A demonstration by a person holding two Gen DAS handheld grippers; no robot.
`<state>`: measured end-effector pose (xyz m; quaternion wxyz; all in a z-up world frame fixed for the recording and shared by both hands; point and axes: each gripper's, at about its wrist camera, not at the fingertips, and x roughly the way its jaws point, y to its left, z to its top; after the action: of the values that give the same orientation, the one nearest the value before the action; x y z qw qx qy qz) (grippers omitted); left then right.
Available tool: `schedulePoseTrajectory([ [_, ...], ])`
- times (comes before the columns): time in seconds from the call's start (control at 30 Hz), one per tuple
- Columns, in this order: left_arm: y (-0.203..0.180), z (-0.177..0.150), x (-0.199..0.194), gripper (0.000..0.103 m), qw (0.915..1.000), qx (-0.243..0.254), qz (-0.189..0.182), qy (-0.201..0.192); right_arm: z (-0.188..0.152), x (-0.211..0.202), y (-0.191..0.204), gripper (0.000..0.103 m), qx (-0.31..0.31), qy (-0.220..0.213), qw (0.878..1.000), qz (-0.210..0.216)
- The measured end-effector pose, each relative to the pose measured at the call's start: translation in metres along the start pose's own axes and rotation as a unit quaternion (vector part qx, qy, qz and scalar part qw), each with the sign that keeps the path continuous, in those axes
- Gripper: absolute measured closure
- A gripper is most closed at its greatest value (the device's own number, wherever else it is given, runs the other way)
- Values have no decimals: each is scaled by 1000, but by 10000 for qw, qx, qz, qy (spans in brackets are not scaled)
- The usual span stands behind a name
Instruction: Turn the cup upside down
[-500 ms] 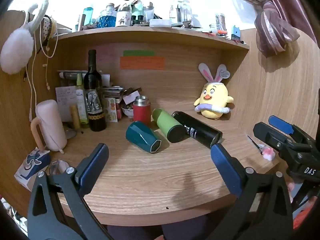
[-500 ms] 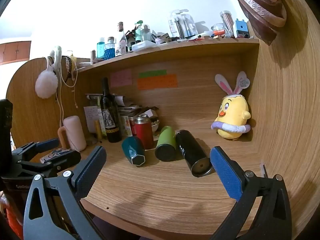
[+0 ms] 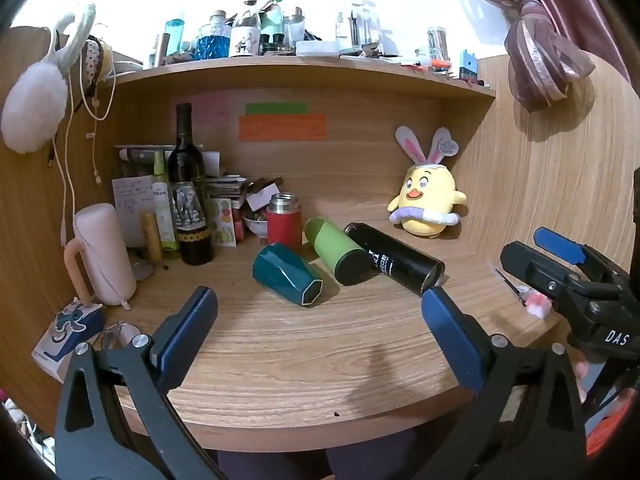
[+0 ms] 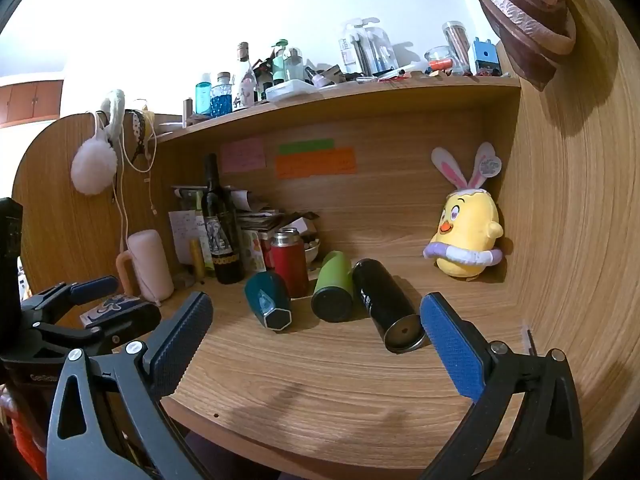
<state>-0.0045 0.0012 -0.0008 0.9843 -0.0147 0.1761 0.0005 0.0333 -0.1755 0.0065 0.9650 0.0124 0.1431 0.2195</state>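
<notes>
Three cups lie on their sides in the middle of the wooden desk (image 3: 304, 352): a teal faceted cup (image 3: 286, 267), a green cup (image 3: 338, 255) and a black cup (image 3: 394, 258). They also show in the right wrist view: teal (image 4: 267, 298), green (image 4: 333, 286), black (image 4: 386, 304). A red flask (image 3: 283, 225) stands upright behind them. My left gripper (image 3: 320, 320) is open and empty, near the desk's front edge, short of the cups. My right gripper (image 4: 316, 332) is open and empty, also short of them.
A wine bottle (image 3: 188, 196), small bottles and boxes crowd the back left. A pink mug (image 3: 102, 254) stands at the left, a yellow chick plush (image 3: 428, 204) at the back right. A shelf (image 3: 304, 64) of bottles hangs overhead. Wooden walls close in both sides.
</notes>
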Motion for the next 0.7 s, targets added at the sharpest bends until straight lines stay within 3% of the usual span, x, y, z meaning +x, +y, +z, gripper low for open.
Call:
schedulePoseTrajectory([
  [0.7, -3, 3, -2, 0, 10000, 20, 15, -13, -1, -1, 0, 0, -13, -5, 10000, 7],
])
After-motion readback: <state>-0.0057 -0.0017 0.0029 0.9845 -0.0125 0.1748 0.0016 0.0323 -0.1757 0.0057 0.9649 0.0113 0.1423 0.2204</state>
